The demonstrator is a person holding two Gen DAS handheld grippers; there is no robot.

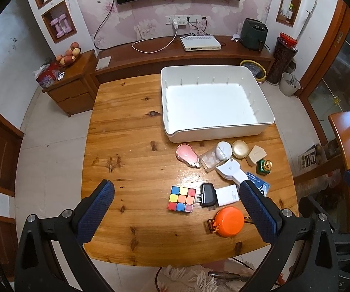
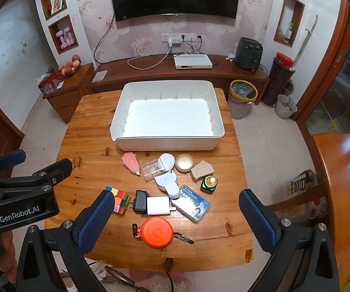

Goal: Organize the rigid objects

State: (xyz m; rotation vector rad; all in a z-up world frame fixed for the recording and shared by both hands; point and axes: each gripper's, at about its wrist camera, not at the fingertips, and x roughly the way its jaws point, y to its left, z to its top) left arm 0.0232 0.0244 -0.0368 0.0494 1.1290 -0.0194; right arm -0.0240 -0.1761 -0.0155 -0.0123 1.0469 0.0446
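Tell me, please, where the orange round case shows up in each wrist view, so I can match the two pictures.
Left wrist: orange round case lies low and right of centre, near the table's front edge, below the black plug.
Right wrist: orange round case sits low, centred, below the black plug.
Shared landmark: the empty white bin behind it.

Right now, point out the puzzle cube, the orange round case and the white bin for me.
puzzle cube [image 1: 182,198], left wrist view, centre tile of its top face.
orange round case [image 2: 156,235], right wrist view, middle of its lid.
white bin [image 2: 167,143], right wrist view, its near outer wall.
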